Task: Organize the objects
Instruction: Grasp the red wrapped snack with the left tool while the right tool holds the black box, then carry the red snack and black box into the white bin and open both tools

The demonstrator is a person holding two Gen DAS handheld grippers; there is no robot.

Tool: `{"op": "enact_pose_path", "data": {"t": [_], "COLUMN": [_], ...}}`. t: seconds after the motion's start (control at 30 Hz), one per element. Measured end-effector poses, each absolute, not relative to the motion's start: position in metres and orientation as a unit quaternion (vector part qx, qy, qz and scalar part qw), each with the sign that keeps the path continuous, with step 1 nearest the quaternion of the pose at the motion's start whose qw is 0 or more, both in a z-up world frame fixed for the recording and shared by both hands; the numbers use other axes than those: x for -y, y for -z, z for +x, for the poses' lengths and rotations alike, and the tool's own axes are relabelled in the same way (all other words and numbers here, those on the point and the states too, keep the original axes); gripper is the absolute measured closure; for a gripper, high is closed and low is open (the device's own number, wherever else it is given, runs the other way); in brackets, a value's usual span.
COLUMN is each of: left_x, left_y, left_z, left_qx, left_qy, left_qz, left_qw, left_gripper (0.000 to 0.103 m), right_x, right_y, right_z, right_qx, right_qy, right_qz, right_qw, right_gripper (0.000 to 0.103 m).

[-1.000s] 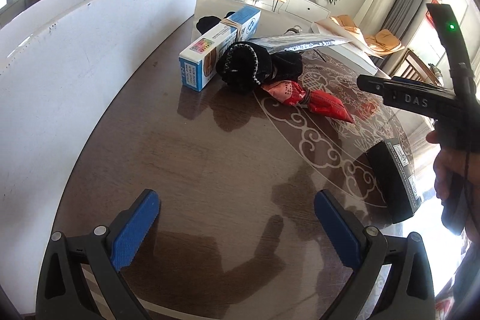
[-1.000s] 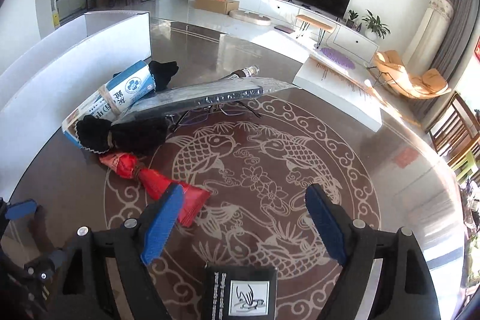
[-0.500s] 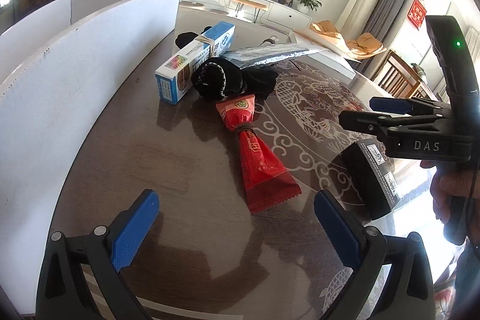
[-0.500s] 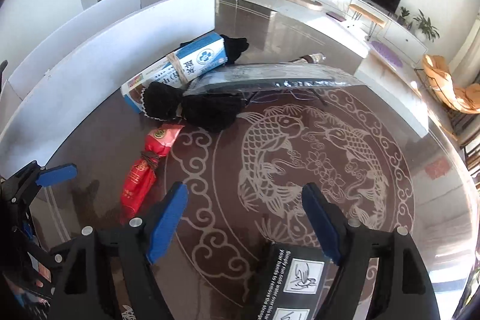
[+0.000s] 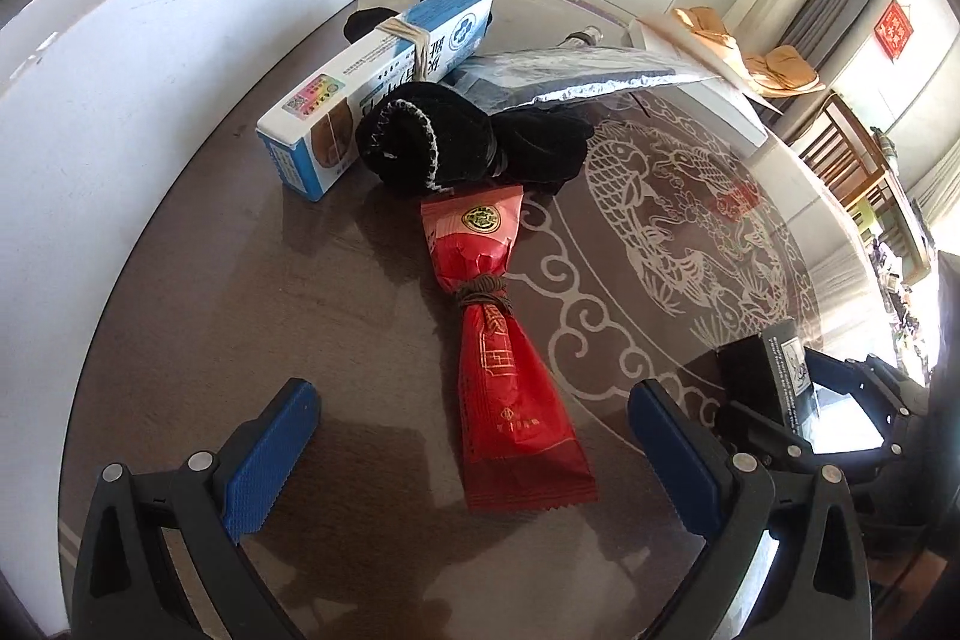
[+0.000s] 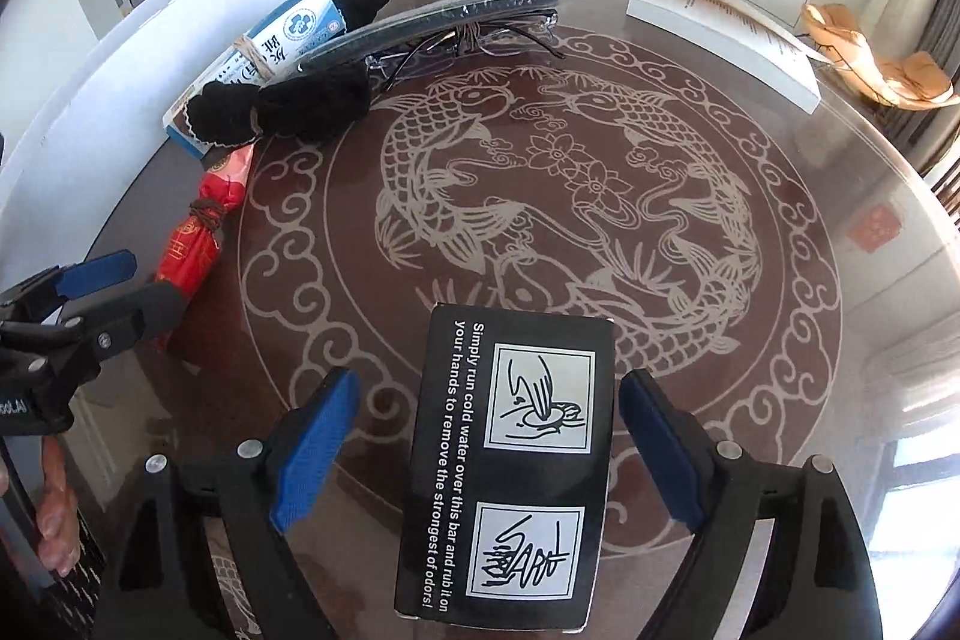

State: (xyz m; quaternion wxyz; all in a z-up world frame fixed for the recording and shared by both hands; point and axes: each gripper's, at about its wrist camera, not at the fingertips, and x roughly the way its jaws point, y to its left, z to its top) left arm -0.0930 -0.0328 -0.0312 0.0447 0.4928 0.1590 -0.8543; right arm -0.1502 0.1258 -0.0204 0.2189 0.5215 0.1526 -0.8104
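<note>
A red packet (image 5: pixel 501 370) tied with brown cord lies on the round table, its near end between the open fingers of my left gripper (image 5: pixel 474 454); it also shows in the right wrist view (image 6: pixel 201 232). A black box (image 6: pixel 510 466) with white print lies between the open fingers of my right gripper (image 6: pixel 486 454), untouched; it shows in the left wrist view (image 5: pixel 762 382) too. Behind lie a blue-and-white box (image 5: pixel 372 82), a black rolled sock (image 5: pixel 432 142) and a silver foil bag (image 5: pixel 570 76).
A white partition board (image 5: pixel 150 58) stands along the table's left side. A white book-like block (image 6: pixel 726 28) lies at the far right. Eyeglasses (image 6: pixel 468 40) sit under the foil bag. The table (image 6: pixel 600 196) has a fish pattern in its middle.
My left gripper has swung and moved up to the red packet, which now lies between its fingers. My right gripper has come forward over the black box.
</note>
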Motion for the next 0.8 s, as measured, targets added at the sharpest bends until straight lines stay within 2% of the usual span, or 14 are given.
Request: {"op": "enact_pose_path", "data": {"t": [0.1, 0.2, 0.23, 0.27, 0.3, 0.33, 0.37, 0.4, 0.57, 0.8], "left_x": [0.022, 0.004, 0.000, -0.001, -0.001, 0.002, 0.005, 0.009, 0.032, 0.040], "left_y": [0.034, 0.041, 0.041, 0.039, 0.036, 0.033, 0.031, 0.030, 0.016, -0.020], "left_z": [-0.105, -0.118, -0.117, -0.113, -0.109, -0.104, -0.100, -0.097, -0.061, -0.017], "left_qx": [-0.127, -0.058, -0.035, -0.026, -0.020, -0.017, -0.016, -0.022, -0.082, -0.124], "left_qy": [0.850, 0.844, 0.849, 0.859, 0.868, 0.873, 0.874, 0.872, 0.882, 0.902], "left_qz": [0.507, 0.527, 0.523, 0.508, 0.495, 0.486, 0.483, 0.487, 0.465, 0.413], "left_qw": [0.072, 0.080, 0.067, 0.053, 0.046, 0.044, 0.042, 0.035, 0.002, -0.031], "left_gripper": [0.000, 0.000, 0.000, 0.012, 0.032, 0.044, 0.077, 0.082, 0.082, 0.082], "right_x": [-0.122, -0.126, -0.126, -0.125, -0.125, -0.124, -0.124, -0.123, -0.132, -0.144], "right_y": [0.031, 0.032, 0.030, 0.028, 0.025, 0.023, 0.022, 0.022, 0.015, -0.011], "right_z": [-0.150, -0.152, -0.151, -0.149, -0.147, -0.146, -0.144, -0.141, -0.119, -0.099], "right_qx": [-0.167, -0.150, -0.151, -0.152, -0.155, -0.157, -0.160, -0.166, -0.149, -0.091], "right_qy": [0.799, 0.799, 0.801, 0.802, 0.803, 0.799, 0.797, 0.798, 0.804, 0.817], "right_qz": [0.535, 0.539, 0.536, 0.532, 0.529, 0.532, 0.534, 0.531, 0.521, 0.508], "right_qw": [0.218, 0.220, 0.220, 0.223, 0.226, 0.231, 0.232, 0.233, 0.243, 0.258], "right_gripper": [0.014, 0.015, 0.023, 0.032, 0.043, 0.044, 0.044, 0.044, 0.044, 0.044]}}
